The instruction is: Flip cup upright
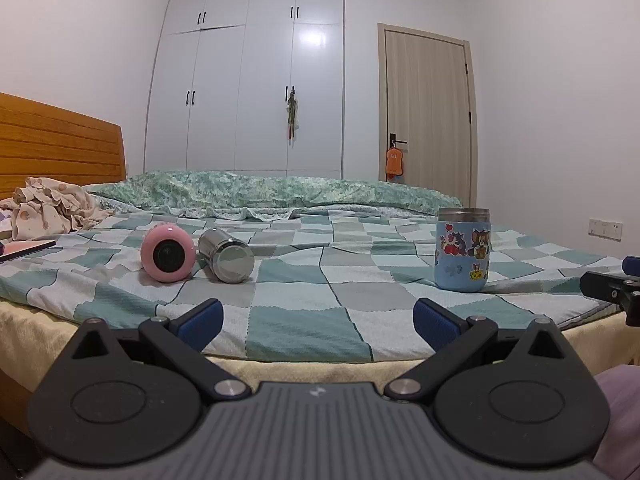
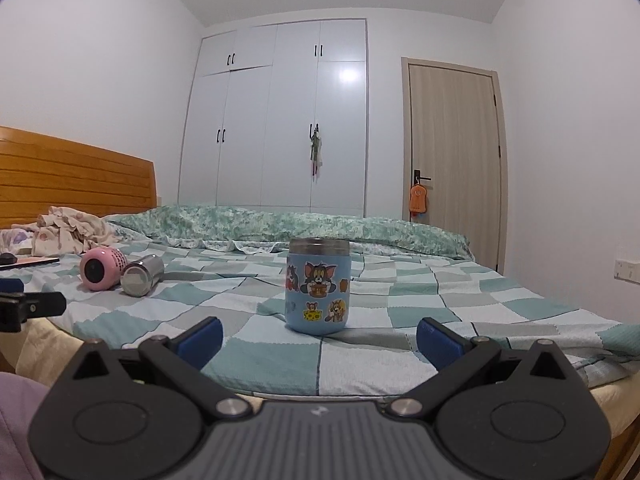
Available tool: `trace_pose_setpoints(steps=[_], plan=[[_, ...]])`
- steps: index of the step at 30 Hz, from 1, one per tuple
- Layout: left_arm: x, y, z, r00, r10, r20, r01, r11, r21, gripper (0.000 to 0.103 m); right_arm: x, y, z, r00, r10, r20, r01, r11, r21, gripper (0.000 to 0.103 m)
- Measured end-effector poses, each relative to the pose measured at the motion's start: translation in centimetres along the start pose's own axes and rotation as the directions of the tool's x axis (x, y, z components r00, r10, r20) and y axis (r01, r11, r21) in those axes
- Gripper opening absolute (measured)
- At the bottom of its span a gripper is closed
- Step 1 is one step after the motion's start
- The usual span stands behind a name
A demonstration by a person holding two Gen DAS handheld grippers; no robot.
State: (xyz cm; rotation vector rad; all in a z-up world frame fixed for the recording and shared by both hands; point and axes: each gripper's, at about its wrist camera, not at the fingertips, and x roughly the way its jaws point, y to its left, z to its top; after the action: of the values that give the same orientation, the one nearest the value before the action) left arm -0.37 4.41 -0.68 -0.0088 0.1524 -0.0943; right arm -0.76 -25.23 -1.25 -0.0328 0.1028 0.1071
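Note:
A blue cartoon cup (image 2: 318, 287) with a steel rim stands upright on the checked bedspread (image 2: 400, 280), straight ahead of my right gripper (image 2: 318, 338), which is open and empty. It also shows at the right of the left wrist view (image 1: 463, 249). A pink cup (image 1: 168, 254) and a steel cup (image 1: 227, 255) lie on their sides, side by side, ahead and left of my left gripper (image 1: 316, 318), which is open and empty near the bed's front edge. Both lying cups also show at the left of the right wrist view, pink (image 2: 102, 264) and steel (image 2: 142, 275).
Crumpled spotted cloth (image 1: 48, 208) and a flat book (image 1: 28, 249) lie far left by the wooden headboard (image 1: 60, 144). A folded green quilt (image 1: 280, 190) runs along the bed's far side. White wardrobe (image 1: 248, 80) and door (image 1: 428, 108) stand behind.

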Motion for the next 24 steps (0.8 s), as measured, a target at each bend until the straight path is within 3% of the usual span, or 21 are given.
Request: trace_pose_setpoints(steps=[24], plan=[[-0.30, 0.20, -0.10, 1.000, -0.011, 0.020, 0.011, 1.000, -0.003, 0.103, -0.04, -0.06, 0.01, 1.000, -0.002, 0.009, 0.002, 1.000, -0.003, 0.103]])
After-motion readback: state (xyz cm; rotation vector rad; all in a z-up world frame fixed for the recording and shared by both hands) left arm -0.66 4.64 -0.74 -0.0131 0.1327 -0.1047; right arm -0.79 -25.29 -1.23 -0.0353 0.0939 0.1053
